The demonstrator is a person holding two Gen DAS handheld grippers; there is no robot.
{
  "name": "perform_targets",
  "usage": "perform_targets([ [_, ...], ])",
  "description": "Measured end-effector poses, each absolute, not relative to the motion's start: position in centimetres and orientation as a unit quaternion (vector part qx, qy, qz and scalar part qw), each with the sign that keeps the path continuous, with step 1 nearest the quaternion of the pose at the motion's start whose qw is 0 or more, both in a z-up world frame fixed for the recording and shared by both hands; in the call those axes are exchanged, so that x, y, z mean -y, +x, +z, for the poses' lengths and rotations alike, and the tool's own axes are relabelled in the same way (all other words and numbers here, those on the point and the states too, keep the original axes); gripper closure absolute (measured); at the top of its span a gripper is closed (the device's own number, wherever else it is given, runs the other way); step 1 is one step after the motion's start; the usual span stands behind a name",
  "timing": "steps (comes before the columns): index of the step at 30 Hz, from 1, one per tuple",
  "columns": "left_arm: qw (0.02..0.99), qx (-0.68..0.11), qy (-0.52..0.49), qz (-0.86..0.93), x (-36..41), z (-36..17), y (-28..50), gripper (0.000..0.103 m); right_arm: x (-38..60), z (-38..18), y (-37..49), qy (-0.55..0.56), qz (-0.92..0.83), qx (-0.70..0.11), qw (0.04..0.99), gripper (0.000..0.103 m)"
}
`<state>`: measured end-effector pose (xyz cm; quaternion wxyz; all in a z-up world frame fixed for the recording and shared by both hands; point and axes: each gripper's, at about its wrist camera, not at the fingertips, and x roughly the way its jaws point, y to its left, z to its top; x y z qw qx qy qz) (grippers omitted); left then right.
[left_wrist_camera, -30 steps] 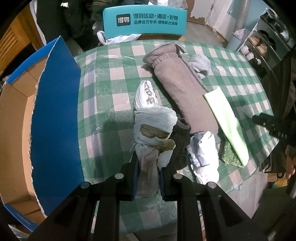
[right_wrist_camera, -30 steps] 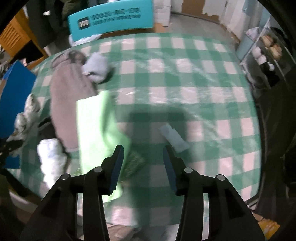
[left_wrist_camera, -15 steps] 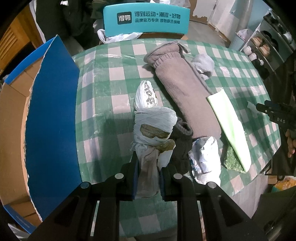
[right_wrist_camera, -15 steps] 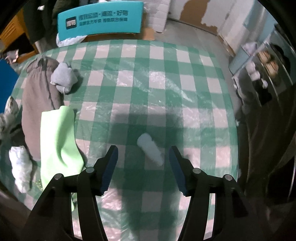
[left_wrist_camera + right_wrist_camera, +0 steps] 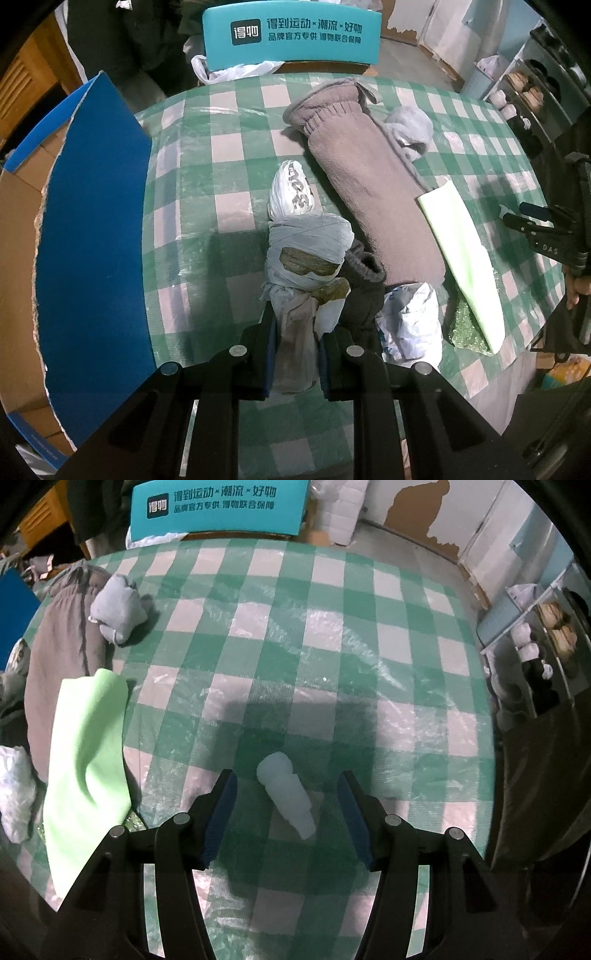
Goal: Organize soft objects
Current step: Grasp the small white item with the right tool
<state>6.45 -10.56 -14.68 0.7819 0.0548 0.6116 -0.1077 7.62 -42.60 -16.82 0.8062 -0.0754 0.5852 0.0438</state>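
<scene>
1. Tongs first: the left tongs (image 5: pixel 295 343) are seen clenched on the tail of a plastic-wrapped bundle (image 5: pixel 308 251), which is held at the near edge of the checked tabletop (image 5: pixel 236 206), just beside the open cardboard box (image 5: pixel 92 229) with its blue flap.

2. Beyond that bundle, a rolled brown-grey knit garment (image 5: pixel 369 192), a pale green cloth (image 5: pixel 465 258) and a crumpled white bag (image 5: pixel 410 321) are seen lying close together, not yet sorted.

3. Over on the other side, the right tongs (image 5: pixel 288 812) are released and held wide, pointing steeply down, with a small white roll (image 5: pixel 286 794) framed between the pads but not touched by either.

4. That roll is lying alone on bare tablecloth, well apart from the pile.

5. The step in hand is judged to be a pickup of the stray roll, while the bundle is kept gripped.

6. Next, a lowering around the roll and a gentle squeeze across its narrow width would be called for; being soft and set at a slant, it may be squashed or nudged aside.
</scene>
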Motion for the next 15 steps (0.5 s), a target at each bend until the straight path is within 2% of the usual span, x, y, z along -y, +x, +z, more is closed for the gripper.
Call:
perform_targets([
  [3,0.781,-0.612,0.056,-0.108,10.8,-14.8,6.5,0.084,42.8,-17.7,7.8,-0.079,0.048,-0.590,0.802,0.048],
  [5,0.781,-0.612,0.056,-0.107,10.9,-14.8,6.5,0.084,42.9,-18.1,7.8,-0.080,0.051,-0.594,0.799,0.057],
  [7,0.781,-0.612,0.056,-0.107,10.9,-14.8,6.5,0.084,42.9,-18.0,7.8,-0.078,0.052,-0.588,0.804,0.062],
  [11,0.781,-0.612,0.055,-0.108,10.9,-14.8,6.5,0.084,42.6,-18.0,7.9,-0.088,0.059,-0.584,0.805,0.084],
  [15,0.782,-0.610,0.056,-0.110,11.0,-14.6,6.4,0.084,41.3,-18.0,7.7,-0.105,0.054,-0.583,0.804,0.088],
])
